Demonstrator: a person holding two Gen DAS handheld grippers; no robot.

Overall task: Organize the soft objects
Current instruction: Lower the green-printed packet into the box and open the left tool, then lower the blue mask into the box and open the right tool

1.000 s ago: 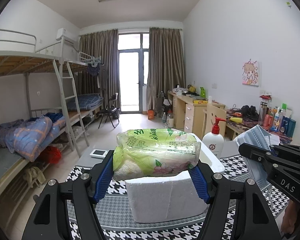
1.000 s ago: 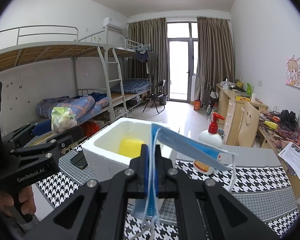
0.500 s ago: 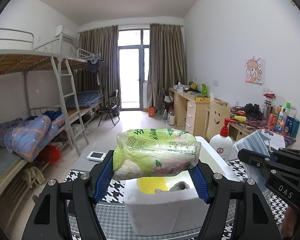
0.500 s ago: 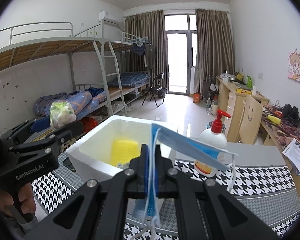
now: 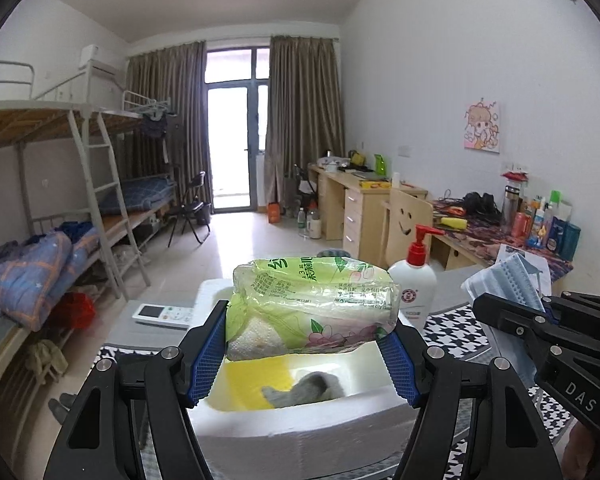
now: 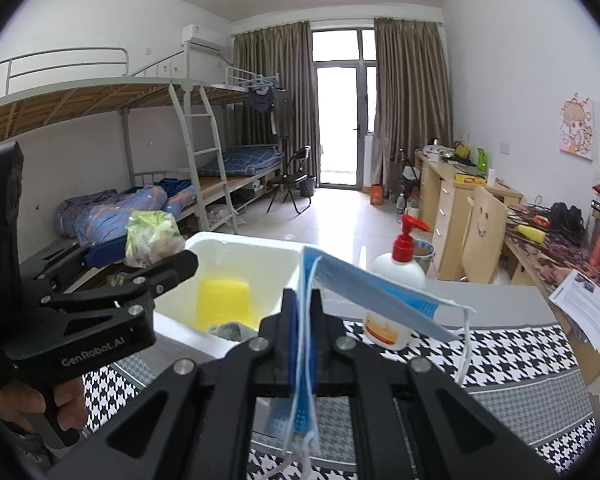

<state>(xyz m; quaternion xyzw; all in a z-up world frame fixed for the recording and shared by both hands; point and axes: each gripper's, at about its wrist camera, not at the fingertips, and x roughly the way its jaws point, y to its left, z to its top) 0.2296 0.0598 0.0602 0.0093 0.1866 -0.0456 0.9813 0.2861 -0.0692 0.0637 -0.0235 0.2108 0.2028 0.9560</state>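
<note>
- While the left gripper (image 5: 310, 344) hangs over the white foam box (image 5: 300, 432), its blue pads (image 5: 206, 354) press on both ends of a soft green & clear plastic pack of tissue paper (image 5: 312, 312). Fingers sit fairly wide, holding the pack.
- The pack is in the air, right above the box's open top, not touching the box.
- Inside the box: a flat yellow sponge (image 6: 223, 304) on the bottom & a small grey cloth lump (image 5: 304, 390) next to it.
- The right gripper (image 6: 304, 320) has its fingers squeezed nearly together on a light blue paper face mask (image 6: 364, 296). One half of the mask sticks out to the right, the other hangs down w/ its white ear loops (image 6: 466, 344).
- The mask is held just right of the box, above the black & white checked tablecloth (image 6: 512, 360).
- A white pump bottle w/ a red top (image 6: 398, 280) stands on the table just right of the box.
- A white remote w/ a small screen (image 5: 162, 314) lies on the table, left of the box & behind it.
- A hand (image 6: 28, 404) holds the left gripper's handle.
</note>
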